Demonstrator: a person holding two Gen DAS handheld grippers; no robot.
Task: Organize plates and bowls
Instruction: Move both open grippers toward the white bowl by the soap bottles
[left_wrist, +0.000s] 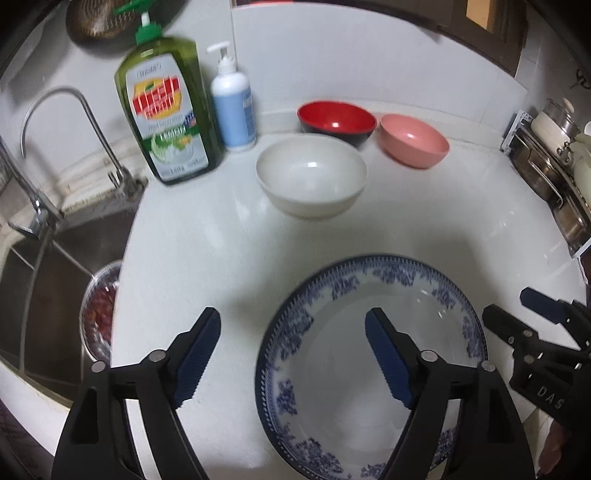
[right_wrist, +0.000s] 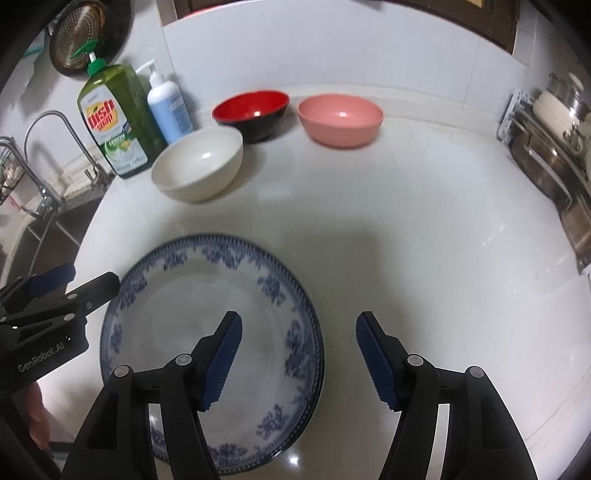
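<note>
Both claws stood apart and empty: left claw (left_wrist: 291, 354) and right claw (right_wrist: 299, 354) straddled opposite rims of the blue-patterned white porcelain plate (right_wrist: 177, 295), flat on the white desk (right_wrist: 406, 258). At twelve o'clock sat three bowls, cream (right_wrist: 197, 164), red-and-black (right_wrist: 251, 110), pink (right_wrist: 340, 118). Risk: a one-sided rim grip might tip the glossy plate.

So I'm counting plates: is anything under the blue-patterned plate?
A second dark rim peeks out beneath the blue-and-white patterned plate on its right edge, suggesting another plate. How many lie below is hidden.
</note>
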